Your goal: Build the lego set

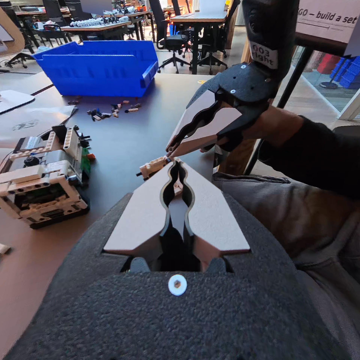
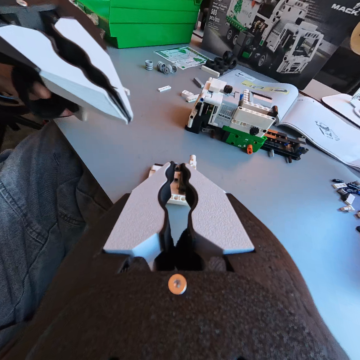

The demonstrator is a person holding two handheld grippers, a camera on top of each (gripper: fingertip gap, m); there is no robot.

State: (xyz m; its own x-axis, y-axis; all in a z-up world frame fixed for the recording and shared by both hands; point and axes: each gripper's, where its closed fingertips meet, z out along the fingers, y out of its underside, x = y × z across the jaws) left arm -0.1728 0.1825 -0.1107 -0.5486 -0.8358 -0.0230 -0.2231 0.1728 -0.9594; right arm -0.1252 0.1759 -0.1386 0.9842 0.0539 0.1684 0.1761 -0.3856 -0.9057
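Left wrist view first: our left gripper [image 1: 176,162] has its jaws pinched together. A small white sub-assembly [image 1: 153,168] sits right at the tips, poking out toward 9 o'clock. We honestly can't tell if the jaws are clamping it or just lying over it.

The right gripper [image 1: 170,151] comes in from 2 o'clock, tips almost touching ours. In the right wrist view its jaws are narrow, closed on a dark pin [image 2: 177,168], with the white sub-assembly showing underneath through the gap.

Further out on the grey table [image 1: 120,140], the half-built truck [image 1: 44,175] sits at 9 o'clock. Loose pieces [image 1: 111,111] are scattered at 11, and the blue bin [image 1: 97,68] is behind them.

From the right wrist, the truck is at 1 o'clock with the open instruction booklet [image 2: 311,116] just beyond it. Grey wheel hubs [image 2: 165,67] and black tyres [image 2: 224,61] are at 12. The green bin [image 2: 152,23] and the set's box [image 2: 272,35] are along the back.
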